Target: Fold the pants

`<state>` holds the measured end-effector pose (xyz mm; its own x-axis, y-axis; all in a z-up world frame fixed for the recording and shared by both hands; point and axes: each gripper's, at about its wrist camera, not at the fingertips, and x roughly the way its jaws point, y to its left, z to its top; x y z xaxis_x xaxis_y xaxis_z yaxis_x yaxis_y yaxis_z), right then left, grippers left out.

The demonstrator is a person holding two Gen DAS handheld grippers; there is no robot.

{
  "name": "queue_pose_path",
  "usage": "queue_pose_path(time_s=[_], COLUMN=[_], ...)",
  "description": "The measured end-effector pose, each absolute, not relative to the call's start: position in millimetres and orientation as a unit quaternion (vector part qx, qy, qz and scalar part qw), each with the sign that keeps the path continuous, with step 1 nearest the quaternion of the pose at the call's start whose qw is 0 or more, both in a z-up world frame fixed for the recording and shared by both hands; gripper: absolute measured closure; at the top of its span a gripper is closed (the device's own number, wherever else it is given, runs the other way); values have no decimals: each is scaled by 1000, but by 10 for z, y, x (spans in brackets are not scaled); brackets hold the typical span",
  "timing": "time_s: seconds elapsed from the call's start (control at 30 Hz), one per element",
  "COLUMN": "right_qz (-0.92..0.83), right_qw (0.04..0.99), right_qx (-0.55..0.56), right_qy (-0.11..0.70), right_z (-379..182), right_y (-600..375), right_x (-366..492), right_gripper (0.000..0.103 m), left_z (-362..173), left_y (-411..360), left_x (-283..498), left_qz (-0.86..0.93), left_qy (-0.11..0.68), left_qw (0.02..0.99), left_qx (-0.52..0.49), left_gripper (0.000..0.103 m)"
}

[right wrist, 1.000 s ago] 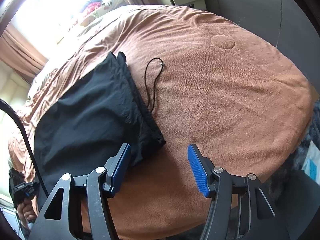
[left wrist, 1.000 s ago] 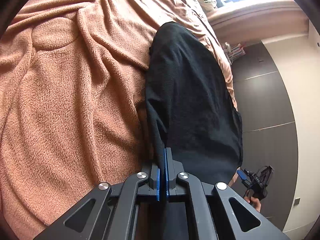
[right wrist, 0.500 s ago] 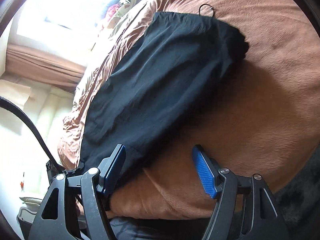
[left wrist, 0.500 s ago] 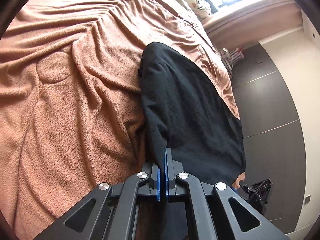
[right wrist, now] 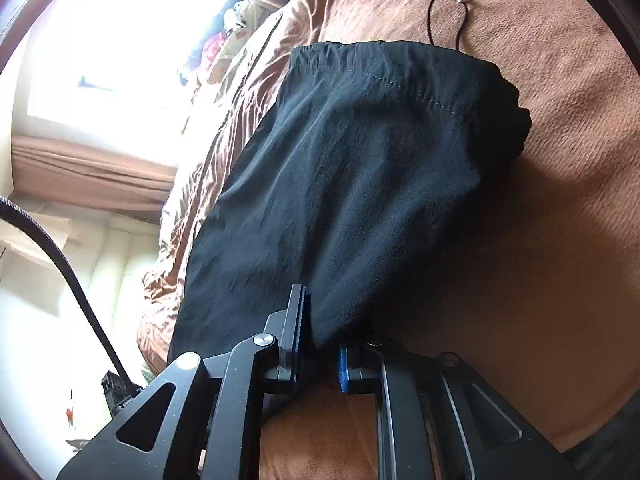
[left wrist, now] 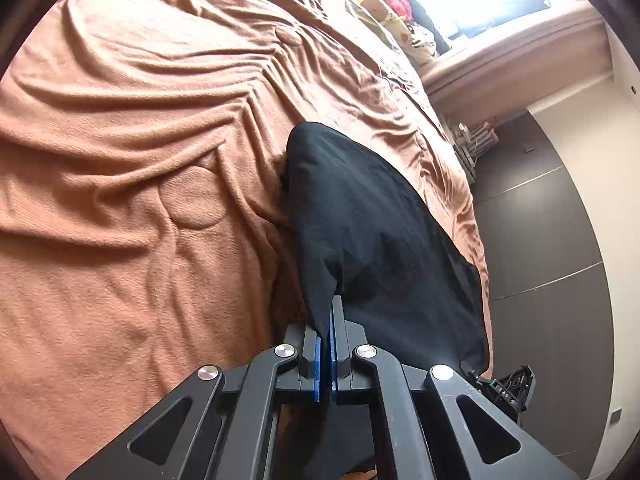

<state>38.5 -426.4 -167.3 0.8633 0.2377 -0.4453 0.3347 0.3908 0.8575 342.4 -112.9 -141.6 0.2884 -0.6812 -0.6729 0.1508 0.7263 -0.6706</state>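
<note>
Brown blanket bears black pants; no writing legible.

The pants lie on the blanket, which covers the bed. The drawstring lies on the blanket beyond the waistband. A near corner of the pants sits between the pads of each gripper.

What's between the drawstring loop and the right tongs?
In the right wrist view, only the black pants span from the drawstring loop to the right tongs, which grip their corner.
</note>
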Motion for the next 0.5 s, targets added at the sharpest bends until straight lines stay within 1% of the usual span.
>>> queue_pose_path(time_s=[0.5], right_qz=[13], right_qw=[800], right_qx=[505], right_qy=[324], right_z=[-1390], right_y=[-3759], right_x=[1009], right_gripper=[94], left_z=[-1572], left_y=[131], left_x=[3407], left_qz=[-186], left_qy=[535], left_qw=[772], left_qx=[-289], left_gripper=[101])
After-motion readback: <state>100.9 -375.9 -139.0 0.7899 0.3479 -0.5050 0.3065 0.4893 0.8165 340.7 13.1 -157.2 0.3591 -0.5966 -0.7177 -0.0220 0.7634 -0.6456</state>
